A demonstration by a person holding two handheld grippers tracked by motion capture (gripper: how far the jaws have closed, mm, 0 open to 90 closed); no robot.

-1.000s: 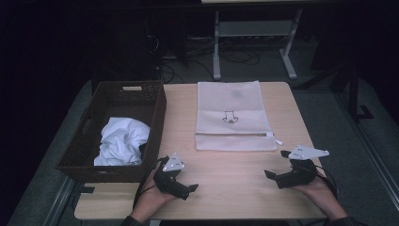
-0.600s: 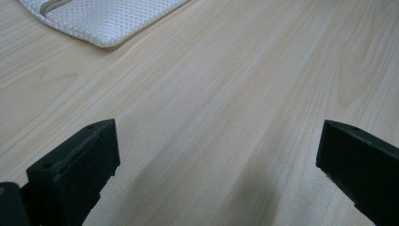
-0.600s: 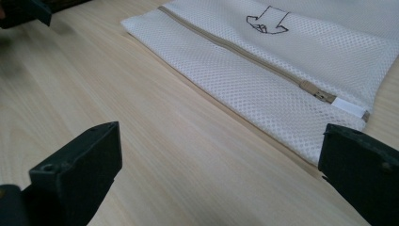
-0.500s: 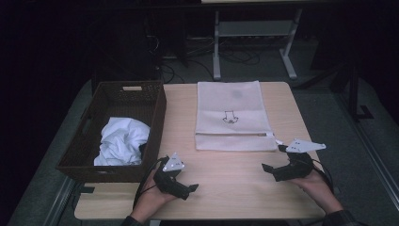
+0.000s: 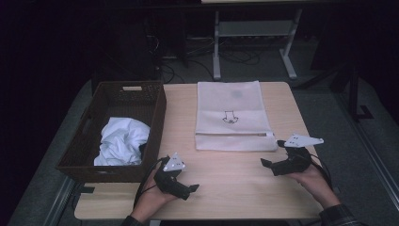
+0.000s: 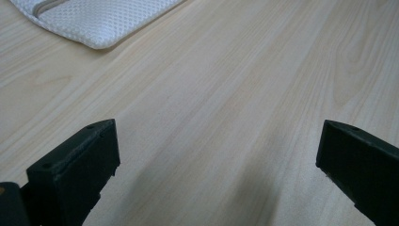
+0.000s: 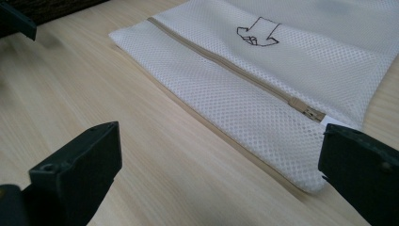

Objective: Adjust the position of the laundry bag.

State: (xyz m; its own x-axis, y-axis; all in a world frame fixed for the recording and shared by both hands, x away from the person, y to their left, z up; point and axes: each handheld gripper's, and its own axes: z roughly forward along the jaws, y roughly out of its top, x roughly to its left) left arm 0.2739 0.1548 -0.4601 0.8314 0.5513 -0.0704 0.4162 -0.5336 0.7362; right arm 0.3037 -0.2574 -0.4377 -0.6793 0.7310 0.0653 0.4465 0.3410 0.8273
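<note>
- Brown basket (image 5: 155, 110) at the table's left, white cloth (image 5: 120, 140) inside.
- Left gripper (image 5: 187, 190) near edge, jaws apart, holding nothing.
- White mesh bag (image 5: 231, 115) flat at centre-far.
- Right gripper (image 5: 273, 166) just beside the bag's near right corner, jaws wide apart.

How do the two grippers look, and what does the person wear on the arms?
Both the left gripper and the right gripper are black, with two blocky jaws and a pale grey three-cornered plate dotted with small holes on top. A black cable trails from each. A dark sleeve cuff shows at the right wrist.
</note>
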